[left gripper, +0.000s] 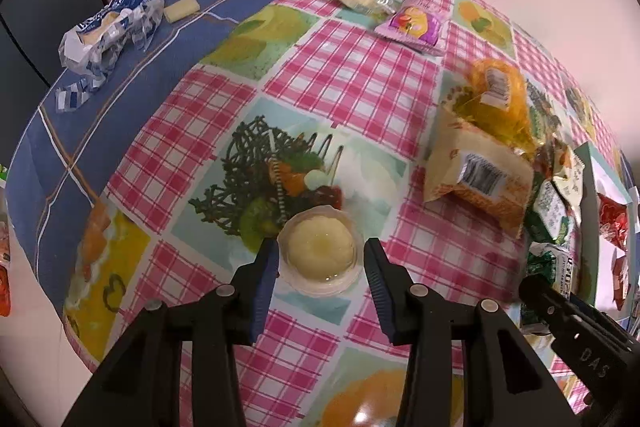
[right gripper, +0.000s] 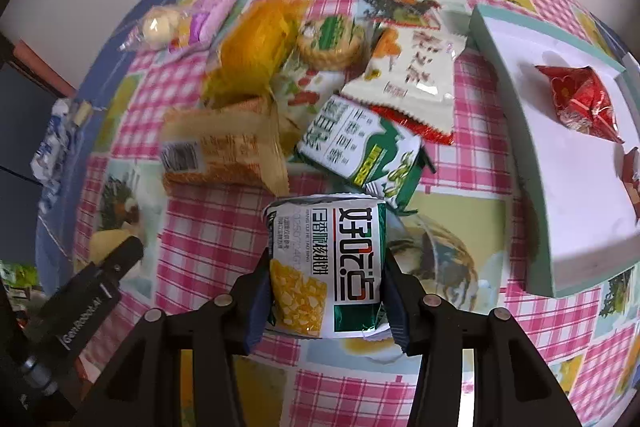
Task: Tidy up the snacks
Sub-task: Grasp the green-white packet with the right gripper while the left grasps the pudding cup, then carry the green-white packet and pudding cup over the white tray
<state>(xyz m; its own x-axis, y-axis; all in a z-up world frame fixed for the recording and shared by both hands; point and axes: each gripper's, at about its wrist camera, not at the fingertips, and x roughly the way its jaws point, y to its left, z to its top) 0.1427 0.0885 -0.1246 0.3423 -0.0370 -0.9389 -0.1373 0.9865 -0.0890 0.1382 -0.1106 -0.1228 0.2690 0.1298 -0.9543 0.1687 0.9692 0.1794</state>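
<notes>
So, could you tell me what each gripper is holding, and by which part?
The right gripper clamps a green-and-white snack packet by its lower side edges. The left gripper grips a clear jelly cup by its sides.

My left gripper (left gripper: 321, 259) points steeply down, its two blue-padded fingers (left gripper: 266, 267) drawn in against something small and round. My right gripper (right gripper: 326, 287) also points steeply down, its fingers (right gripper: 258, 303) pressed on both sides of a packet. Each gripper shows at the edge of the other's view, close alongside.
</notes>
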